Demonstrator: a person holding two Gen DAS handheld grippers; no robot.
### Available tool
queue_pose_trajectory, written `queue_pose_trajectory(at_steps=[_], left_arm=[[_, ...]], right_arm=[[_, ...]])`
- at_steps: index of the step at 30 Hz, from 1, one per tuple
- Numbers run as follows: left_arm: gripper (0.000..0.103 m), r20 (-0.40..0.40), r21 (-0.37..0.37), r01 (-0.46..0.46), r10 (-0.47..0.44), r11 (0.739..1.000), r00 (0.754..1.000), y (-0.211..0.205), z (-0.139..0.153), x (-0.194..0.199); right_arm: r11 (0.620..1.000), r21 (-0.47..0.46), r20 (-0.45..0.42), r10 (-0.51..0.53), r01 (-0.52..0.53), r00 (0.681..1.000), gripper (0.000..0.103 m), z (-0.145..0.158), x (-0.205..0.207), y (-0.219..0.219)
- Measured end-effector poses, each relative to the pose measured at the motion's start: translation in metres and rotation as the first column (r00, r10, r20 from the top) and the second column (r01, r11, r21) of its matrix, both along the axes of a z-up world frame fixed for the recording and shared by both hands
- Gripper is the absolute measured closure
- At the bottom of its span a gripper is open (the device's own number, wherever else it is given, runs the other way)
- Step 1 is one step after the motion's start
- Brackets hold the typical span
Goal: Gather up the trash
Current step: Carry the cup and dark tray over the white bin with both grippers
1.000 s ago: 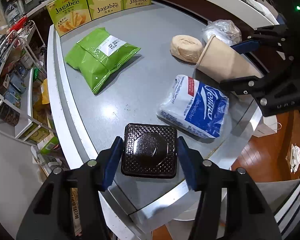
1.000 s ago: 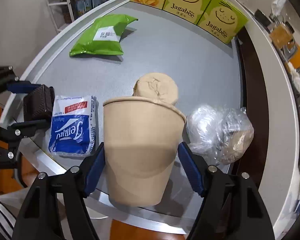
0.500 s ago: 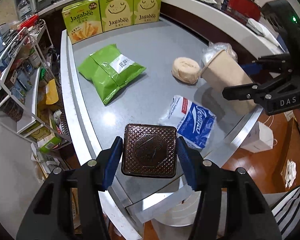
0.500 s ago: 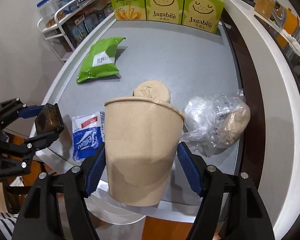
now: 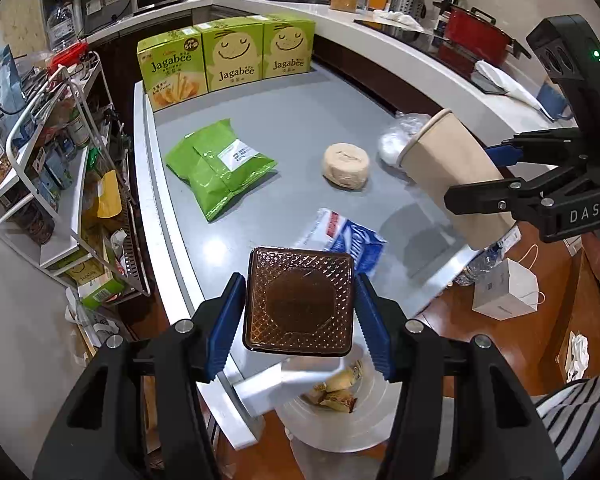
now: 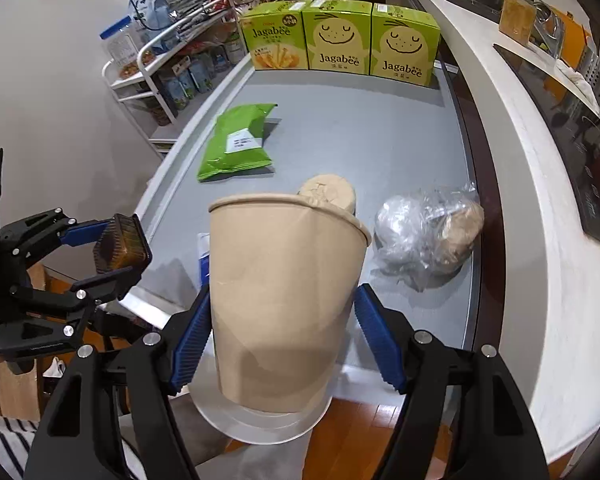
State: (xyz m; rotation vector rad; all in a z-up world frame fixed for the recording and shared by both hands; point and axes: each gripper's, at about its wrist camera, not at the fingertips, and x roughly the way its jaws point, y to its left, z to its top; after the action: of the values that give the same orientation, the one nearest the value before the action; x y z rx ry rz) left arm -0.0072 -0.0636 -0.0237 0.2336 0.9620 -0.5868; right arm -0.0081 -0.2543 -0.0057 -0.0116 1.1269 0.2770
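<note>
My left gripper (image 5: 298, 284) is shut on a brown square plastic tray (image 5: 300, 300) with a diamond pattern, held in the air over the grey table's near edge (image 5: 256, 360). In the right wrist view the tray (image 6: 120, 244) shows at the left, in the left gripper (image 6: 108, 254). My right gripper (image 6: 284, 296) is shut on a tan paper cup (image 6: 284, 272), upright and off the table. The left wrist view has that cup (image 5: 440, 160) tilted in the right gripper (image 5: 488, 176). A white-lined bin (image 5: 372, 432) with wrappers sits below the table edge, under both held things (image 6: 260, 426).
On the table lie a tan round lid (image 5: 346, 166), a crumpled clear bag (image 6: 428, 236), a blue-and-white tissue pack (image 5: 352, 240), a green snack bag (image 5: 220, 164) and three Jagabee boxes (image 5: 228, 60). A wire rack (image 5: 40, 140) stands left. A raised white counter (image 6: 520, 160) runs along the right.
Both grippers have risen and drawn back from the table, each keeping its hold. The table looks smaller and the bin below its edge has come into view.
</note>
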Motion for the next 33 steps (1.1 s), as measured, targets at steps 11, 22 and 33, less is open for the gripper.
queue_pose_trajectory(at_steps=[11,22,33], left_arm=[[0.047,-0.036,-0.007,0.037,-0.038,0.999,0.999,-0.002,0.001,-0.048],[0.047,-0.128,0.024,0.078,-0.074,0.997,0.989,-0.004,-0.024,-0.09],[0.047,-0.238,0.067,0.085,-0.067,0.994,0.969,-0.003,-0.069,-0.101]], right_arm=[[0.997,0.022,-0.042,0.069,-0.068,0.997,0.034,0.001,-0.047,0.01],[0.992,0.023,-0.153,0.128,-0.126,0.98,0.034,-0.03,-0.091,0.024],[0.993,0.002,-0.249,0.117,-0.121,0.961,0.034,-0.08,-0.103,0.037]])
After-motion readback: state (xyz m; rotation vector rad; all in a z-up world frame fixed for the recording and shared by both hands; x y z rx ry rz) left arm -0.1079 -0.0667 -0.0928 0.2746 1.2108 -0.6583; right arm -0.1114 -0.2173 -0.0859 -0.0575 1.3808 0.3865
